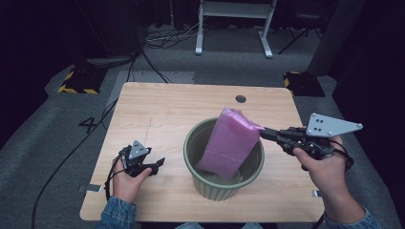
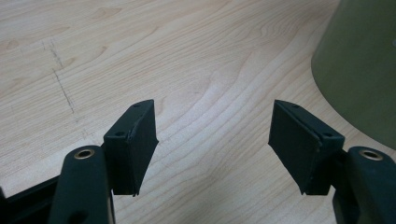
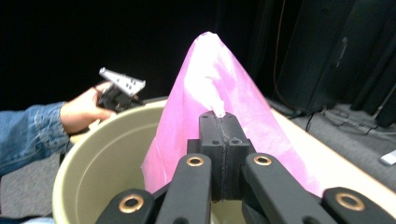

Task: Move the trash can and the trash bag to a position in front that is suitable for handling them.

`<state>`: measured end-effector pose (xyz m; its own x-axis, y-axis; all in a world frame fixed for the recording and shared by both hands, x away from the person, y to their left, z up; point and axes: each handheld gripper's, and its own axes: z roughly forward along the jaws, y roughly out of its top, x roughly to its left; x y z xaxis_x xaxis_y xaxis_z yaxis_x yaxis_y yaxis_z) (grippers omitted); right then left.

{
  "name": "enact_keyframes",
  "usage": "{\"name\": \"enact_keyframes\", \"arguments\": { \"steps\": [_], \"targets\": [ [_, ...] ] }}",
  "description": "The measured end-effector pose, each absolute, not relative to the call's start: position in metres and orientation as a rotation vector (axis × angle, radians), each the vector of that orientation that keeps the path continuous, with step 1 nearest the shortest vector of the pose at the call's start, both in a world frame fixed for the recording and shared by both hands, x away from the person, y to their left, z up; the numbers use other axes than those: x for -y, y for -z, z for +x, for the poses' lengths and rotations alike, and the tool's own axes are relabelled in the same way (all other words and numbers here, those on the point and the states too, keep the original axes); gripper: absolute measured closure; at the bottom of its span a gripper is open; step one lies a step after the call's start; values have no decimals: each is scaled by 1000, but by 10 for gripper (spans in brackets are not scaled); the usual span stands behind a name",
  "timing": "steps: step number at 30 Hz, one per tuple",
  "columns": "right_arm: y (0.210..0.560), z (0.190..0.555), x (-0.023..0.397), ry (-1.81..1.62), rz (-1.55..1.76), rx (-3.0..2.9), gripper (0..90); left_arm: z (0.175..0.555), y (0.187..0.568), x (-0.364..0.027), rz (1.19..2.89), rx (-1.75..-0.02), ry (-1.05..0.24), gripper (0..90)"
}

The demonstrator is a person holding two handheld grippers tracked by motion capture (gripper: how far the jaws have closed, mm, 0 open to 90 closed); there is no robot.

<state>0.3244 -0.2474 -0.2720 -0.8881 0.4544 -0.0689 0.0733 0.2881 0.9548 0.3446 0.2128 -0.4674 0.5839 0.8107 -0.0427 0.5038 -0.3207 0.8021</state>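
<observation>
Right gripper (image 1: 265, 134) was clamped on the upper edge of a pink plastic bag (image 1: 229, 143); in the right gripper view the jaws met flat together with a pinch of pink film (image 3: 205, 88) caught between them.

Bag stood tilted inside the green bin (image 1: 205, 183), its lower end down in the bin, its top leaning out over the rim on the side toward the table's right edge. It looked loosely puffed, not yet spread.

Bin sat a little right of centre, nearer the table's front edge. Table (image 1: 157, 109) otherwise bare wood with a small dark grommet (image 1: 240, 98) near the far edge.

Left gripper (image 1: 152, 164) rested low by the front-left part of the table, just left of the bin and apart from it. Left gripper view: jaws stood well apart, nothing between them, wood grain below, bin wall (image 2: 359, 70) at the side.

Judgement on progress: the work appeared to be lining the bin with the bag. Done so far: bag in the bin, one edge gripped. Left to do, as far as could be told: open the bag's mouth, draw it over the rim all round, likely with the left gripper taking the opposite edge. Roughly the early-middle stage.
</observation>
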Motion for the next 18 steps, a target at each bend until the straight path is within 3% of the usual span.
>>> {"name": "enact_keyframes", "arguments": {
  "steps": [6, 10, 13, 18],
  "targets": [
    [293, 321, 237, -1591, 486, -2306, 868, 345, 468, -214, 1991, -1050, -474, 322],
    [300, 318, 238, -1575, 550, -2296, 554, 344, 467, -214, 1992, -1050, -475, 322],
    [298, 316, 246, -1571, 593, -2254, 464, 345, 468, -214, 1995, -1049, -476, 322],
    [291, 317, 268, -1578, 652, -2175, 411, 345, 468, -212, 1993, -1049, -475, 322]
  ]
}}
